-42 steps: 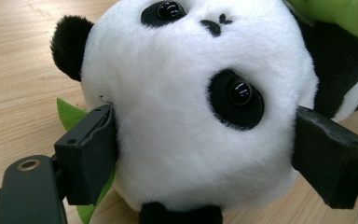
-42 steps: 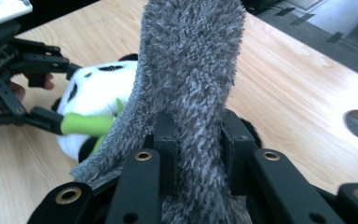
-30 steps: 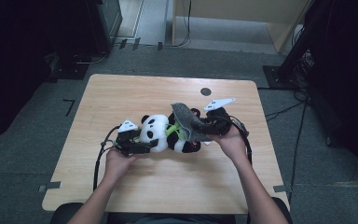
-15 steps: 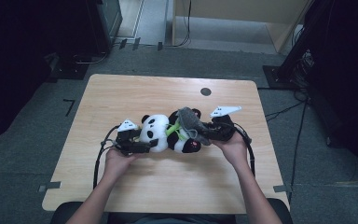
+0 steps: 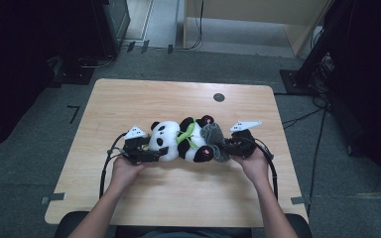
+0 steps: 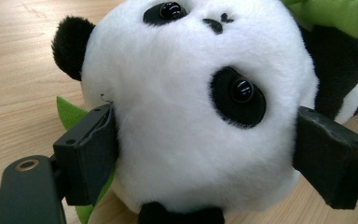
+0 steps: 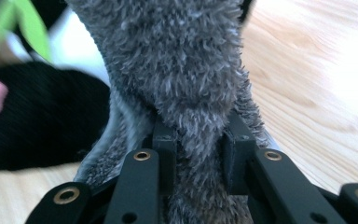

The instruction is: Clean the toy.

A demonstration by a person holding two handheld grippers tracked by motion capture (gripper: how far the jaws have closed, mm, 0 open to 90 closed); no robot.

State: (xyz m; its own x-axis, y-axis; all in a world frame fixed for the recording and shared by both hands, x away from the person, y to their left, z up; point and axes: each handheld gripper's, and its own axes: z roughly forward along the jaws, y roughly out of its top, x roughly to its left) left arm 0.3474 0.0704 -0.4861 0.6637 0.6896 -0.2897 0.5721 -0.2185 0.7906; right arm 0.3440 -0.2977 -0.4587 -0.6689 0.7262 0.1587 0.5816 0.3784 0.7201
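Left gripper (image 6: 205,154): jaws spread wide and pressed against both sides of the plush panda's head (image 6: 191,107), apparently to pin the toy in place. Right gripper (image 7: 198,154): jaws drawn close and clamped on a fold of grey fleecy cloth (image 7: 186,70), which is draped over the panda's lower body (image 5: 198,148), probably so it can be pulled over or off. The panda is laid lengthwise mid-table (image 5: 129,99) between both hands.
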